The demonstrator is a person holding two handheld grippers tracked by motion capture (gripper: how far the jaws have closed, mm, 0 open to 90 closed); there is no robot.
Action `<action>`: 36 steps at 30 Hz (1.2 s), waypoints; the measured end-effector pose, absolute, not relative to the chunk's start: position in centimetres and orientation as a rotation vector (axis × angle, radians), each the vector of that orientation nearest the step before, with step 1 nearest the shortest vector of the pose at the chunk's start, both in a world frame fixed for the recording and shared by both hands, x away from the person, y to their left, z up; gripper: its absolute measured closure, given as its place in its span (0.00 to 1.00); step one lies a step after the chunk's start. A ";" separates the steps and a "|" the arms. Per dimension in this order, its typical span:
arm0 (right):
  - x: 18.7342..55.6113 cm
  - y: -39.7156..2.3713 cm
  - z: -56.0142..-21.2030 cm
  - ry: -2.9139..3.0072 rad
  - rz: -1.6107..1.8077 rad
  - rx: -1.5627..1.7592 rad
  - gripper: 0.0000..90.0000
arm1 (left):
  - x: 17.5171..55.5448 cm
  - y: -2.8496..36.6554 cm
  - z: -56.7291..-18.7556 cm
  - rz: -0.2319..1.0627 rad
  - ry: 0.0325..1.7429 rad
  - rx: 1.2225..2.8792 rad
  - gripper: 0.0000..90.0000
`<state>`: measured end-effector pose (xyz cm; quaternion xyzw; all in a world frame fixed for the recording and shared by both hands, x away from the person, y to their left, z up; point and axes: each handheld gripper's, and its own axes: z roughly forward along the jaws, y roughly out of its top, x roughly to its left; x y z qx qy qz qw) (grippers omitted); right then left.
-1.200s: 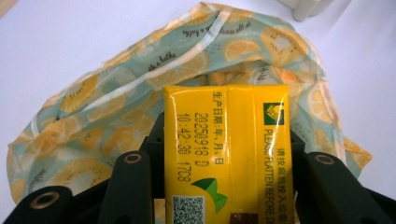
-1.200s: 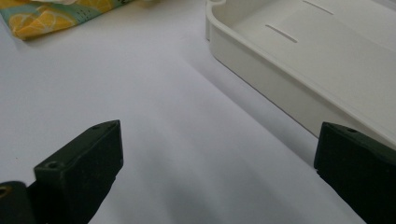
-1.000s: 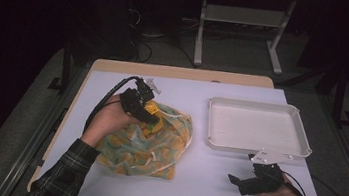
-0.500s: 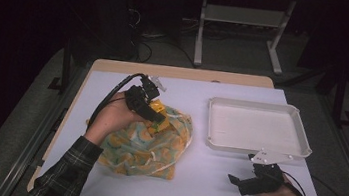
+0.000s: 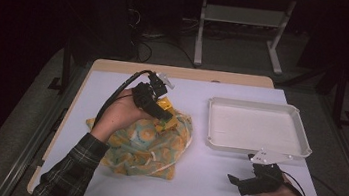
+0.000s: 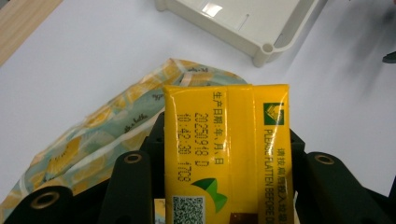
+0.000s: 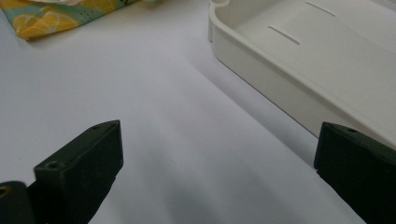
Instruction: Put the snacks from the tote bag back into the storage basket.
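Your left gripper (image 5: 163,114) is clamped on a flat yellow drink carton with green logos and black printed date text (image 6: 227,154) — in the left gripper view its two black jaws press against the carton's long sides, with the printed face turned toward the camera and the carton standing up between them. From the high view, you hold that gripper just over the upper edge of the soft drawstring bag printed with lemon slices on pale green (image 5: 141,144), and a corner of the yellow carton shows at the bag's top, right by the jaws. Whether the carton's lower end touches the fabric I cannot tell; in the left gripper view the bag lies close behind and below it.

The bag rests on the white table top (image 5: 212,183), left of centre, crumpled, with its white cords lying across the front.

To the right of the bag, apart from it, sits the shallow rectangular cream plastic tray (image 5: 256,148). Its near corner appears past the carton in the left gripper view.

Your right gripper (image 5: 235,181) lies low near the front right of the table, just in front of the tray's near wall, pointing left toward the bag. Its jaws stand wide apart — the right gripper view shows only bare table between them, the tray's wall beside one jaw.
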<state>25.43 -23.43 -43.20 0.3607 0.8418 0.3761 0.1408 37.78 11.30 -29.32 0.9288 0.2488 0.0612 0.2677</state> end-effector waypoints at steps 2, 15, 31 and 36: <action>25.4 -23.4 -43.2 2.430 1.087 1.040 0.01 | 37.9 11.0 -29.2 0.163 0.659 2.512 0.59; 25.4 -23.4 -43.2 2.428 1.092 1.035 0.01 | 38.4 8.3 -28.7 0.142 0.627 2.503 0.60; 25.4 -23.3 -43.2 2.433 1.089 1.036 0.01 | 38.9 5.4 -29.0 0.114 0.593 2.500 0.60; 25.4 -23.3 -43.2 2.434 1.090 1.036 0.01 | 39.1 4.4 -29.1 0.110 0.593 2.491 0.60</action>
